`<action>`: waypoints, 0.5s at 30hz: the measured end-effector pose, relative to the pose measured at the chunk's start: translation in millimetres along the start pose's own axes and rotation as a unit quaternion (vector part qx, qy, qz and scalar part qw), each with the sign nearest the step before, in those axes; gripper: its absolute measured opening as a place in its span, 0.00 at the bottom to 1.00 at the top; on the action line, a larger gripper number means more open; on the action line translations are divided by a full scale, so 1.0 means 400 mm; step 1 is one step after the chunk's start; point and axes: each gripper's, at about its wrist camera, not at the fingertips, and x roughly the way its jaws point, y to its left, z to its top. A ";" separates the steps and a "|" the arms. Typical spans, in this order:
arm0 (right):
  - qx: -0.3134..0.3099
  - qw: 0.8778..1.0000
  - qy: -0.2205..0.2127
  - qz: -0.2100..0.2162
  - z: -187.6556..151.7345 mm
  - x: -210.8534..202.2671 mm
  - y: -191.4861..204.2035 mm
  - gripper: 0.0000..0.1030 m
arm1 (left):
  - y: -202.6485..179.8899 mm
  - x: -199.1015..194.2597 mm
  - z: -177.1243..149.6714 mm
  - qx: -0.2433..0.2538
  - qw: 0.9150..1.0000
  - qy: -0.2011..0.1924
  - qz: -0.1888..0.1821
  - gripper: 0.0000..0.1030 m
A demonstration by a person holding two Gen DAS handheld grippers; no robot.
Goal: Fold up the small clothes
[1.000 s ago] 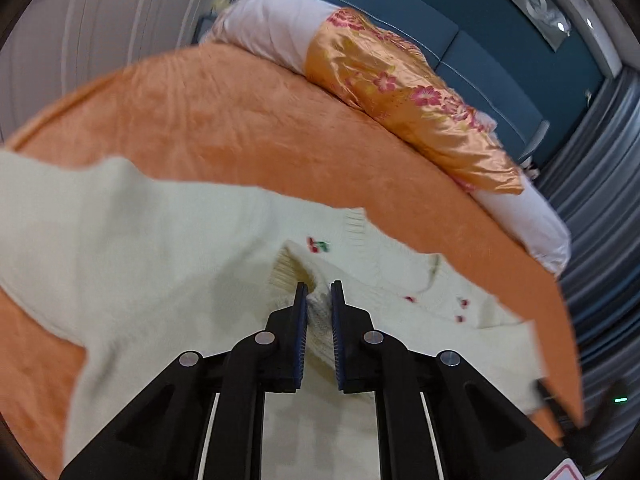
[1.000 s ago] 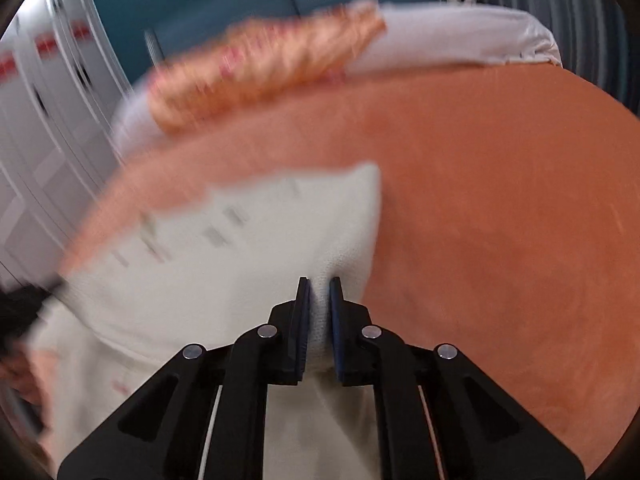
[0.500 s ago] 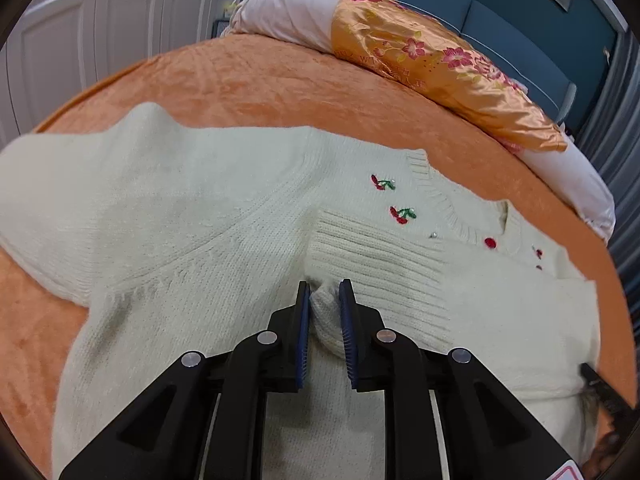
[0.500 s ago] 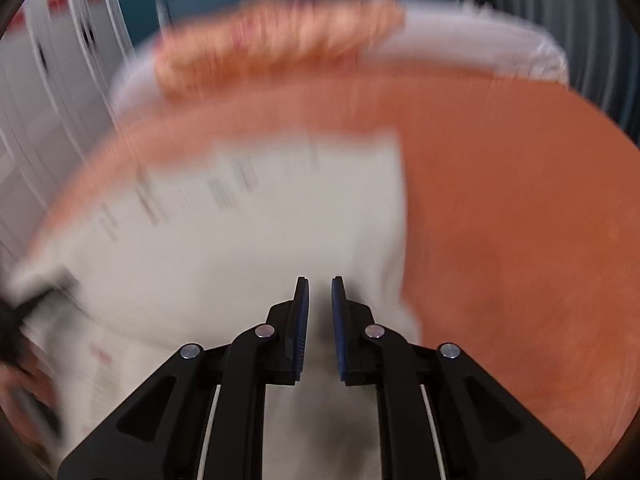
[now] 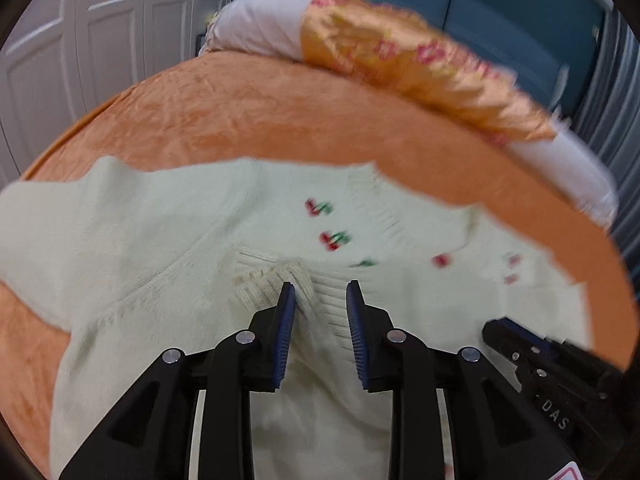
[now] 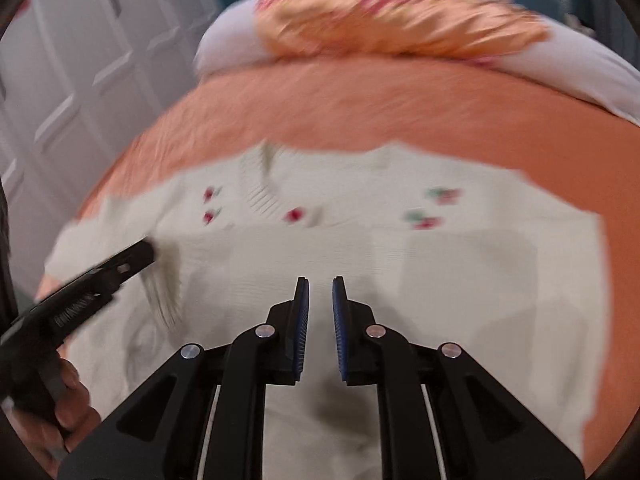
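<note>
A cream knit sweater [image 5: 160, 232] with small cherry embroidery [image 5: 334, 240] lies spread on an orange bedspread [image 5: 260, 120]. My left gripper [image 5: 320, 286] hovers over its middle, jaws opening; a ribbed cuff [image 5: 264, 280] rests against the left pad, and the pads no longer press on it. In the right wrist view the sweater [image 6: 460, 280] lies flat, its sleeve folded across the body. My right gripper [image 6: 320, 280] sits low over it with only a narrow slit between the pads, cream knit filling that slit. The left gripper [image 6: 148, 250] enters from the left.
A long white pillow with an orange floral cover [image 5: 420, 64] lies along the bed's far edge. White panelled doors [image 5: 100, 40] stand to the left, a dark blue wall behind. A person's hand [image 6: 72, 400] holds the left gripper. The right gripper's tip [image 5: 492, 328] shows at lower right.
The left jaws have spread apart and let go of the ribbed cuff. The right gripper has swept the sleeve leftward across the sweater, which now lies flat with the cherries showing.
</note>
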 end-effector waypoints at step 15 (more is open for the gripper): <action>0.120 0.986 -0.075 -0.087 -0.099 -0.193 -0.338 0.05 | 0.134 -0.153 -0.098 -0.059 0.996 -0.066 0.008 0.31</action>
